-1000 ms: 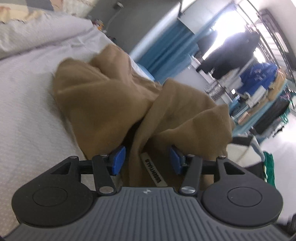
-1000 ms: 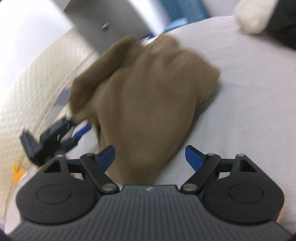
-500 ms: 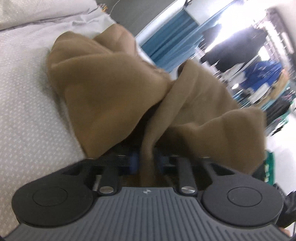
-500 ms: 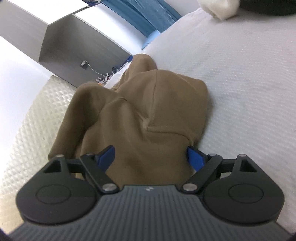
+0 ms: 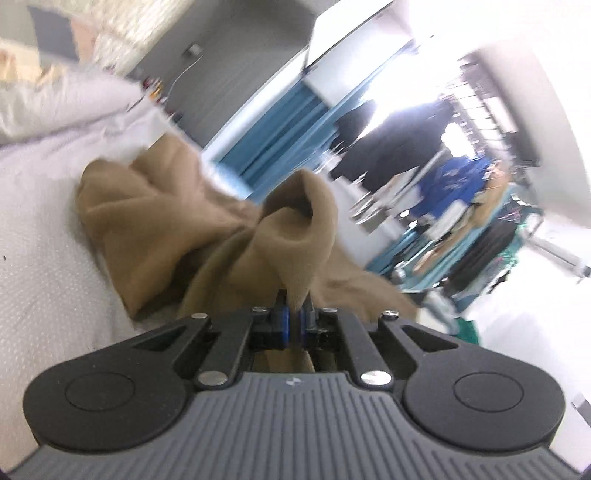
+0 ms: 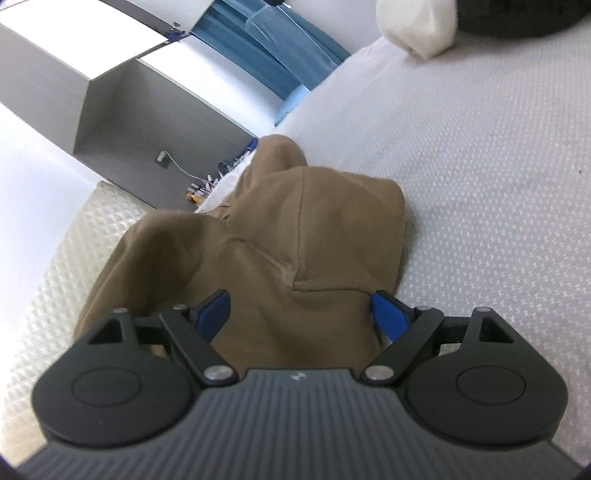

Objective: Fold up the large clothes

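Note:
A large tan-brown garment [image 5: 155, 225] lies crumpled on a bed with a pale grey sheet [image 5: 40, 280]. My left gripper [image 5: 294, 325] is shut on a pinched fold of this garment, which rises in a peak just above the blue pads [image 5: 282, 326]. In the right wrist view the same garment [image 6: 295, 236] fills the middle, with a seam and a hem edge showing. My right gripper [image 6: 301, 312] is open, its blue fingers [image 6: 388, 314] standing on either side of the cloth near the hem.
The sheet [image 6: 498, 184] stretches to the right of the garment. A white and a dark item [image 6: 424, 26] lie at the far bed edge. A quilted white surface [image 6: 48, 280] is at the left. Blue curtains [image 5: 280, 129] and hanging clothes [image 5: 454, 177] stand beyond the bed.
My left gripper closed on a fold of the garment and lifted it into a peak. My right gripper came in close over the garment and stays open.

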### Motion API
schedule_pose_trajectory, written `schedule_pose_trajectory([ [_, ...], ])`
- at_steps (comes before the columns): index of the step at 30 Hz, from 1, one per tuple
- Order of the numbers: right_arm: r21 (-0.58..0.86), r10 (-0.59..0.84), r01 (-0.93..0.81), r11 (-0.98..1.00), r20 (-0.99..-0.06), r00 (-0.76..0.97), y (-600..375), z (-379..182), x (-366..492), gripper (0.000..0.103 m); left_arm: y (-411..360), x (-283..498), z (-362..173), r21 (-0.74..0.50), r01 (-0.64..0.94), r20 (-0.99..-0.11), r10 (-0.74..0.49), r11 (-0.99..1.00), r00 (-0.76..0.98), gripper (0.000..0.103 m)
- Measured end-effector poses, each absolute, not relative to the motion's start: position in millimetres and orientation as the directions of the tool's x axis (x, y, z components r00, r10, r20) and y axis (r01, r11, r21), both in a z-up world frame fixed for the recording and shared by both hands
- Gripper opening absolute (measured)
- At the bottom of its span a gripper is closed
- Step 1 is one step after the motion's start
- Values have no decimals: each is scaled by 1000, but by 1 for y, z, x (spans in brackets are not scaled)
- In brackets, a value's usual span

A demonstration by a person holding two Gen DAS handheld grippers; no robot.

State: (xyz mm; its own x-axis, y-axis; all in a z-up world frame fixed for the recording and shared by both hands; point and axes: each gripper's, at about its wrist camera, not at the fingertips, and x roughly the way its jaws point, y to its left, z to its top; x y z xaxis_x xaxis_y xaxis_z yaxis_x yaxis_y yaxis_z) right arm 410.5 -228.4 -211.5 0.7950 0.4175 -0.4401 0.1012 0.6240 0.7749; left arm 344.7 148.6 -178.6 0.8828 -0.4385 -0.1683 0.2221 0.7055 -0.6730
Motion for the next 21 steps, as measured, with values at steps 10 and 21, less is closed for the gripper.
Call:
schedule_pose_trajectory([
  [10,767,417,82,637,-431,800,-228,-196,386,86,89,195,-165,-723,198,-227,-499,662,836,5],
  [21,641,361,128,757,-573,736,-212,-194,364,86,34,118,-201,-617,32,-553,-462,786,693,5],
])
